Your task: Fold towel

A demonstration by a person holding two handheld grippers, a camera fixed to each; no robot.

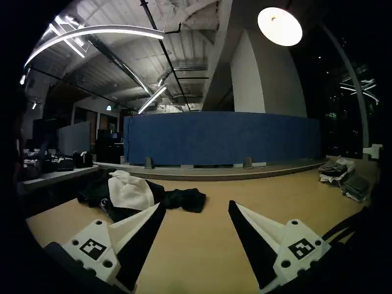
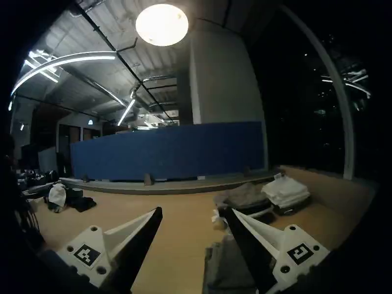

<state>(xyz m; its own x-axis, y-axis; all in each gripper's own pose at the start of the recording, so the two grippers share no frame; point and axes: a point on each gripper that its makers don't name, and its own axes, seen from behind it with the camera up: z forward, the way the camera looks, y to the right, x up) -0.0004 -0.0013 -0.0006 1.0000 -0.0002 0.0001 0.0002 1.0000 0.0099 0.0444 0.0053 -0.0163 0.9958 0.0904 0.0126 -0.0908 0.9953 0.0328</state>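
In the left gripper view my left gripper (image 1: pixel 196 203) hangs open over the wooden table (image 1: pixel 206 245) with nothing between its fingers. Just beyond its left finger lies a loose heap of dark towels (image 1: pixel 183 198) with a white towel (image 1: pixel 130 191) on top. In the right gripper view my right gripper (image 2: pixel 193 209) is open too. A grey towel (image 2: pixel 228 267) lies flat on the table (image 2: pixel 181 220) below its right finger. Behind it stand stacks of folded towels, grey (image 2: pixel 242 196) and white (image 2: pixel 286 191). The loose heap (image 2: pixel 66 198) sits far left.
A long blue partition (image 1: pixel 220 137) runs along the table's far edge. Folded towels (image 1: pixel 343 179) are piled at the right in the left gripper view. A desk with clutter (image 1: pixel 54 166) stands at the left. A round lamp (image 2: pixel 161 24) hangs overhead.
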